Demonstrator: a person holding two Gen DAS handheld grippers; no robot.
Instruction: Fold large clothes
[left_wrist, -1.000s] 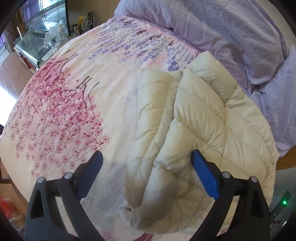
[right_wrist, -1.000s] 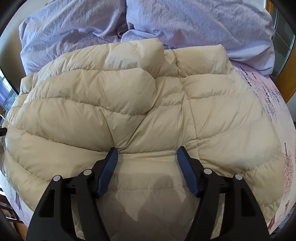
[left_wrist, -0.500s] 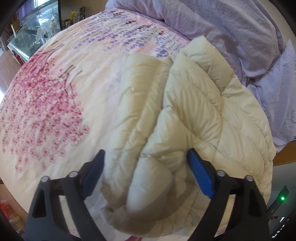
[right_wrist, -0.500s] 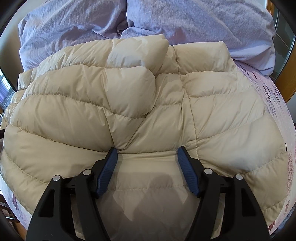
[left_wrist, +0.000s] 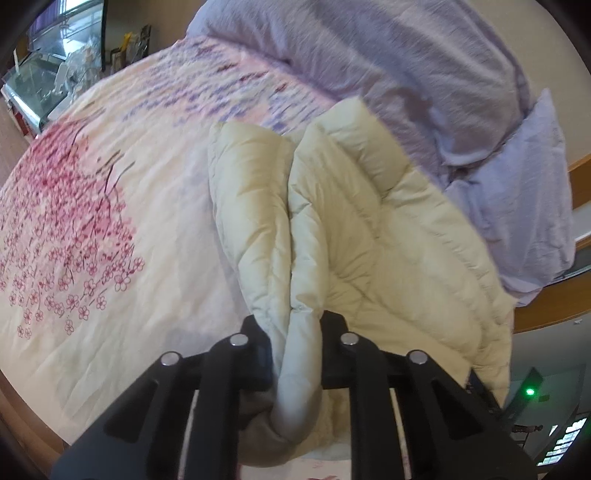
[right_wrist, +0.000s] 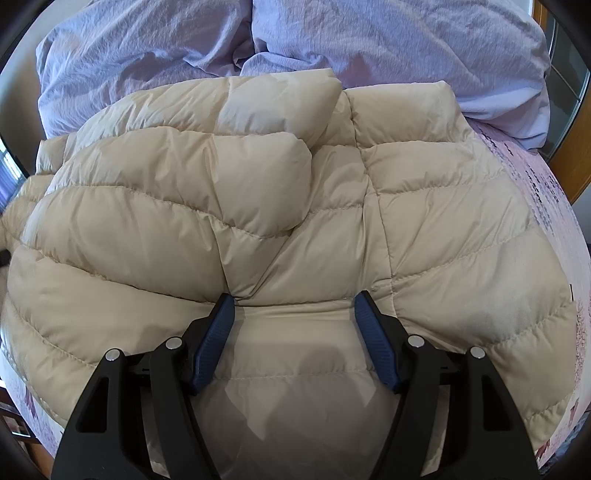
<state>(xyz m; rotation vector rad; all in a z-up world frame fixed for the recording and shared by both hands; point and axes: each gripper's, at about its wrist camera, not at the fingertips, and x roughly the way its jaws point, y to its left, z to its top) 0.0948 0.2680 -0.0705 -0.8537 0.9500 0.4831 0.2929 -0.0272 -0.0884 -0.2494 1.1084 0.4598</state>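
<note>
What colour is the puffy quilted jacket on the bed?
The puffy quilted jacket is cream-beige; the right wrist view shows it best.

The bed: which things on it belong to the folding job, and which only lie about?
For the job:
- cream down jacket
- left gripper, fingers closing on a fold of it
- right gripper, fingers spread above it

Lying about:
- lilac duvet
- blossom-print bedspread
- glass cabinet

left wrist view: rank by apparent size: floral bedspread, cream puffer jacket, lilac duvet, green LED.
1. floral bedspread, jacket hides part of it
2/3. cream puffer jacket and lilac duvet: too close to rank; jacket sits nearer the lens, duvet is cut by the frame edge
4. green LED, tiny dot
</note>
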